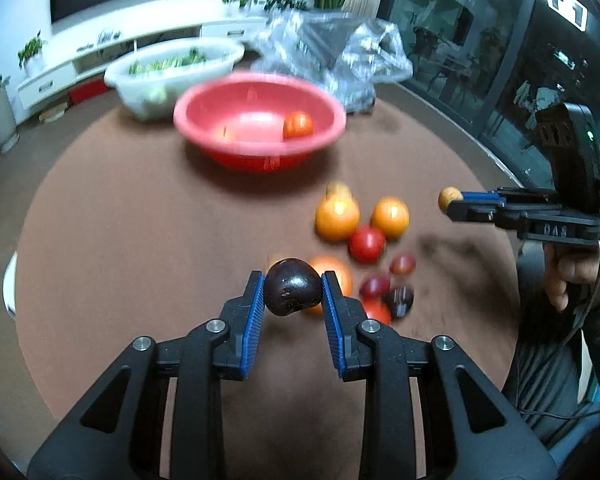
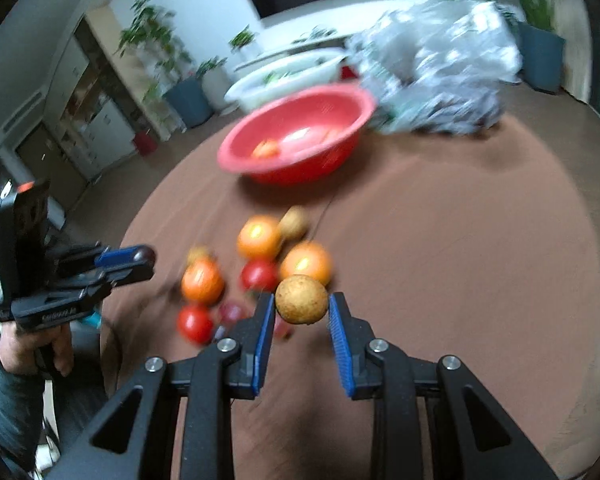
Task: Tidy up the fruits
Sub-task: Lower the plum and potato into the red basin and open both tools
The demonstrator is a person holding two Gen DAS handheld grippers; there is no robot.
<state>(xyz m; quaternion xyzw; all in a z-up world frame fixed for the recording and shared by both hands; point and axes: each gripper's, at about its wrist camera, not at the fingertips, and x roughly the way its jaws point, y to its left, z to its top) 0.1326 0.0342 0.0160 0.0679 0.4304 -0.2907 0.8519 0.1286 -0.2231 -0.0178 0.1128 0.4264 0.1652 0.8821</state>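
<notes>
Plum (image 1: pixel 293 287) dark, glossy; round fruit (image 2: pixel 301 299) tan, maybe longan.

A glossy red plastic basin (image 1: pixel 260 120) sits on matt brown cloth (image 1: pixel 140 240) beside a crinkled clear plastic bag (image 1: pixel 340 52).

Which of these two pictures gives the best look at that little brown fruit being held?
The right wrist view: the small brown fruit sits close and sharp between the right gripper's blue pads, speckled skin visible. In the left wrist view it is only a tiny tan ball at that gripper's tip, far to the side.
</notes>
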